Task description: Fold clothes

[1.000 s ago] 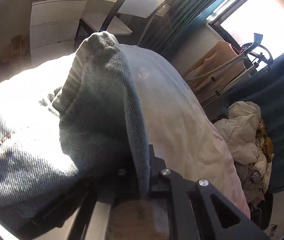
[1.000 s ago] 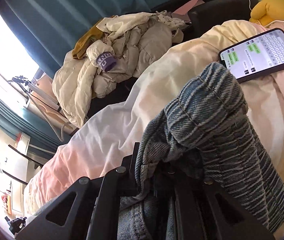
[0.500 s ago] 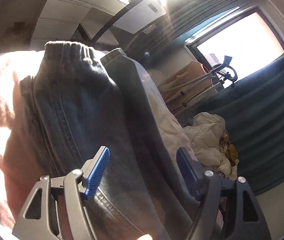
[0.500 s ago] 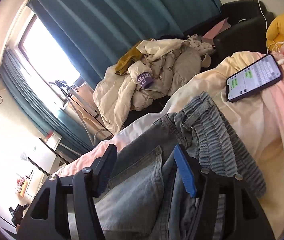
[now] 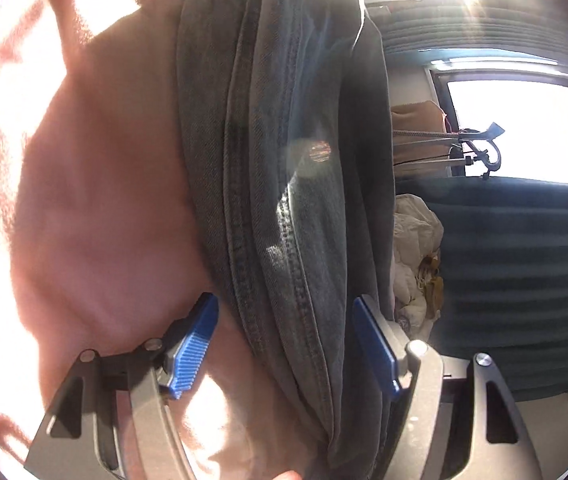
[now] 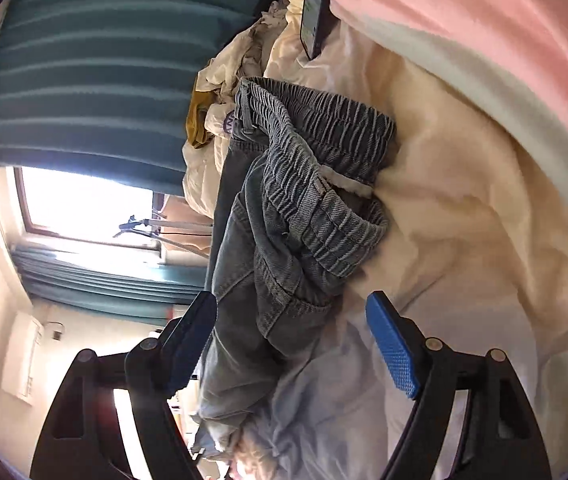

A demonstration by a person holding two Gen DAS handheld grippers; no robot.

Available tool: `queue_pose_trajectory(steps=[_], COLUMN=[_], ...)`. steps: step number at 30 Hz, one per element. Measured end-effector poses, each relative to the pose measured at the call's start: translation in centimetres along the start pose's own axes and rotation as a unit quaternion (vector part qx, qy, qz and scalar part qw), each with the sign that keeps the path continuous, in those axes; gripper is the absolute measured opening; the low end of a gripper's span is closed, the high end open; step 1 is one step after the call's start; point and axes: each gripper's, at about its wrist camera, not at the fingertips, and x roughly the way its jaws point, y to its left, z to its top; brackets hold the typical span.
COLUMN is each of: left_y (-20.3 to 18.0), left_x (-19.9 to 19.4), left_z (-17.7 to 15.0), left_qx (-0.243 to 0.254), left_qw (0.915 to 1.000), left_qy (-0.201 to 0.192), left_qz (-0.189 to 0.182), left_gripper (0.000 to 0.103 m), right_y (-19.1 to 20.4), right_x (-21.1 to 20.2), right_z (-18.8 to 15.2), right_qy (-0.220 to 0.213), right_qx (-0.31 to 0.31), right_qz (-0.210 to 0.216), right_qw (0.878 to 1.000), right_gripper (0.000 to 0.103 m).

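Bedding covers the whole work surface: a pink sheet (image 5: 96, 184), glaring in patches of sun, and a rumpled cream duvet (image 6: 456, 208) edged by a pink blanket (image 6: 484, 28). Grey-blue jeans (image 6: 284, 216) lie on the duvet with the elastic waistband bunched at the far end; a phone (image 6: 313, 4) with a lit screen rests on the bedding beyond them. Both grippers have just been opening. The left gripper (image 5: 284, 332) stands with its blue pads spread either side of a long seam of the denim (image 5: 284, 160), neither pad pressing it. The right gripper (image 6: 292, 332) is likewise wide, its pads clear of the cloth that lies between them. Teal curtains (image 6: 84, 60) frame a bright window (image 6: 80, 204), and a heap of pale clothes (image 5: 416, 248) sits off the far edge of the bed.
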Motion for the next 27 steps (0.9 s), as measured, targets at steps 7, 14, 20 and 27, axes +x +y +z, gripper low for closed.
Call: queue_pose_trajectory(steps=[7,14,20,27], left_y=[-0.2,-1.0,-1.9,-5.1], left_x=[2.4,4.0,4.4,1.4], left_z=[0.2,0.7,0.9,2.1], left_qx=[0.023,0.057,0.067,0.115], left_qw=[0.9996,0.9973,0.9938,0.9857], left_qy=[0.000,-0.046,-0.087,-0.115], left_qz=[-0.015,0.004,0.016,-0.045], left_gripper=[0.071,0.053,0.016,0.008], right_y=[-1.0,-1.1,-1.3,1.5], right_x=[3.4,6.1,5.4,3.7], right_z=[0.2,1.6,2.0,1.3], right_qy=[0.040,0.009,-0.033,-0.055], right_qx=[0.025,0.009,0.020,-0.035], right_qz=[0.002,-0.044,-0.055,-0.066], right_qw=[0.999,0.999,0.998,0.996], right_gripper=[0.078,0.074,0.042,0.027])
